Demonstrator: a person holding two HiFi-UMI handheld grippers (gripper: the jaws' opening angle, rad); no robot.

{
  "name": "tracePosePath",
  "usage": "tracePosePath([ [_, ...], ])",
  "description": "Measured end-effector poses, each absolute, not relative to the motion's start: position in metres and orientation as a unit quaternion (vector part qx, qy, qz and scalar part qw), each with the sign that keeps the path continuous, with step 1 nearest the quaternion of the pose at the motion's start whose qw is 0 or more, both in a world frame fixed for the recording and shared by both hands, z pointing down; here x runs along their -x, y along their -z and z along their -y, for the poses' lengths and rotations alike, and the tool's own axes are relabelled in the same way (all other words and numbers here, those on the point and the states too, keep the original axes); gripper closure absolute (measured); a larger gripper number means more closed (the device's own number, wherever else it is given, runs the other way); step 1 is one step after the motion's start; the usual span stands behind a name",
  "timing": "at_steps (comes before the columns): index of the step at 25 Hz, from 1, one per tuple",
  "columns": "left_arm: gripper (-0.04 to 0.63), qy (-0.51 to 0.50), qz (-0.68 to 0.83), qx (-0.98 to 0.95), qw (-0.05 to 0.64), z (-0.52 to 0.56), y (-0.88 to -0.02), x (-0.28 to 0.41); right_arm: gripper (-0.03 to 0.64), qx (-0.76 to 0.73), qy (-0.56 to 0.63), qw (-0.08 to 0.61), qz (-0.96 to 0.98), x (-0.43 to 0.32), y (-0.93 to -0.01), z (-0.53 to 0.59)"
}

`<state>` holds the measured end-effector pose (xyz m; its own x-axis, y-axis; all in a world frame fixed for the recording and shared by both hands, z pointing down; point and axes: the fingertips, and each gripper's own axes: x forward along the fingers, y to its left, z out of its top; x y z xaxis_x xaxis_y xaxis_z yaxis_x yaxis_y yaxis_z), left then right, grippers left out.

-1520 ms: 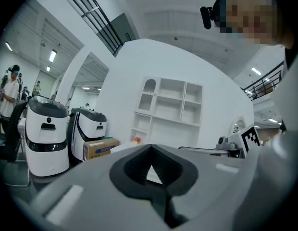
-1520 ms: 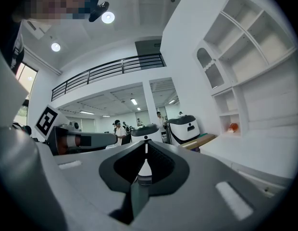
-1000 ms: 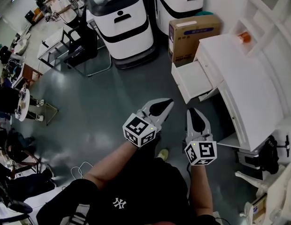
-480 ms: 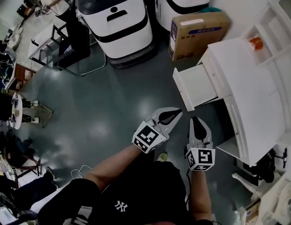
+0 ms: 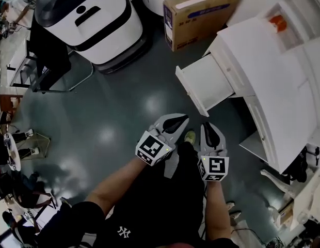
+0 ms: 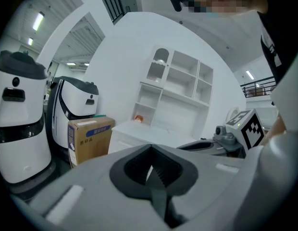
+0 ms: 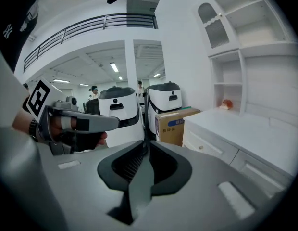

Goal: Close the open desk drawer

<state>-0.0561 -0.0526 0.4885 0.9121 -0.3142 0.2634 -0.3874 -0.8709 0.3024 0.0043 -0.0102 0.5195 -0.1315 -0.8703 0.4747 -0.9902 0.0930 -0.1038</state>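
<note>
Evidently the task is at its approach step: the one open drawer point(image 5: 207, 82) juts from the side of the white bench point(image 5: 276, 81) out over the grey floor, its front panel facing the person, and nothing touches it yet. Both tools hang low in front of the person's body, well apart from that panel. The left tool point(image 5: 182, 119) has its jaws pressed together with nothing between them, as the left gripper view shows point(image 6: 150, 150); the right tool point(image 5: 208, 125) is likewise closed and empty point(image 7: 143, 146), and points roughly at the drawer's near corner. By my reading the next move calls for carrying one tool, probably the right since it is nearer, up to the middle of the front panel, setting the closed jaws flat against it, and pushing straight along the slide towards the bench so the drawer does not skew. Counted: two tools, one open drawer, one cardboard box point(image 5: 198, 10) beside the bench, two white machines point(image 5: 90, 22) behind it on the floor, and one small orange thing point(image 5: 277, 22) on the shelving.
</note>
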Motion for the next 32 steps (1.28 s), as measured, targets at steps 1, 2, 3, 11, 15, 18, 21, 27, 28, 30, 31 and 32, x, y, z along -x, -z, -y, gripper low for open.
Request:
tracePosePath([
  [1, 0.594, -0.108, 0.178, -0.961, 0.180, 0.056, -0.500, 0.051, 0.546, -0.646, -0.210, 0.152, 0.717, -0.011, -0.534, 0.012],
  [2, 0.594, -0.113, 0.173, -0.961, 0.182, 0.058, -0.513, 0.046, 0.546, -0.650, -0.217, 0.158, 0.711, -0.018, -0.550, 0.015],
  [3, 0.594, -0.118, 0.170, -0.961, 0.185, 0.061, -0.527, 0.040, 0.548, -0.653, -0.223, 0.165, 0.705, -0.025, -0.566, 0.017],
  [11, 0.594, -0.147, 0.150, -0.956, 0.203, 0.076, -0.615, 0.013, 0.561, -0.655, -0.260, 0.258, 0.661, -0.055, -0.712, 0.018],
  [15, 0.594, -0.160, 0.137, -0.956, 0.203, 0.083, -0.659, -0.004, 0.540, -0.655, -0.253, 0.302, 0.644, -0.077, -0.772, 0.018],
  [18, 0.594, -0.168, 0.131, -0.953, 0.214, 0.085, -0.691, -0.015, 0.515, -0.646, -0.260, 0.337, 0.633, -0.089, -0.817, 0.010],
  [21, 0.594, -0.170, 0.125, -0.951, 0.228, 0.084, -0.717, -0.024, 0.480, -0.641, -0.263, 0.365, 0.622, -0.097, -0.852, 0.004],
  [27, 0.594, -0.179, 0.121, -0.947, 0.237, 0.089, -0.753, -0.038, 0.440, -0.649, -0.290, 0.376, 0.594, -0.112, -0.898, 0.001],
  [28, 0.594, -0.180, 0.121, -0.947, 0.238, 0.091, -0.756, -0.040, 0.433, -0.651, -0.295, 0.373, 0.592, -0.114, -0.902, 0.002],
  [30, 0.594, -0.181, 0.120, -0.947, 0.237, 0.094, -0.759, -0.045, 0.425, -0.660, -0.309, 0.357, 0.585, -0.118, -0.905, 0.003],
  [31, 0.594, -0.180, 0.121, -0.948, 0.234, 0.096, -0.759, -0.046, 0.413, -0.667, -0.318, 0.345, 0.578, -0.123, -0.906, 0.003],
  [32, 0.594, -0.179, 0.121, -0.948, 0.232, 0.098, -0.759, -0.048, 0.396, -0.676, -0.327, 0.332, 0.571, -0.129, -0.906, 0.004],
])
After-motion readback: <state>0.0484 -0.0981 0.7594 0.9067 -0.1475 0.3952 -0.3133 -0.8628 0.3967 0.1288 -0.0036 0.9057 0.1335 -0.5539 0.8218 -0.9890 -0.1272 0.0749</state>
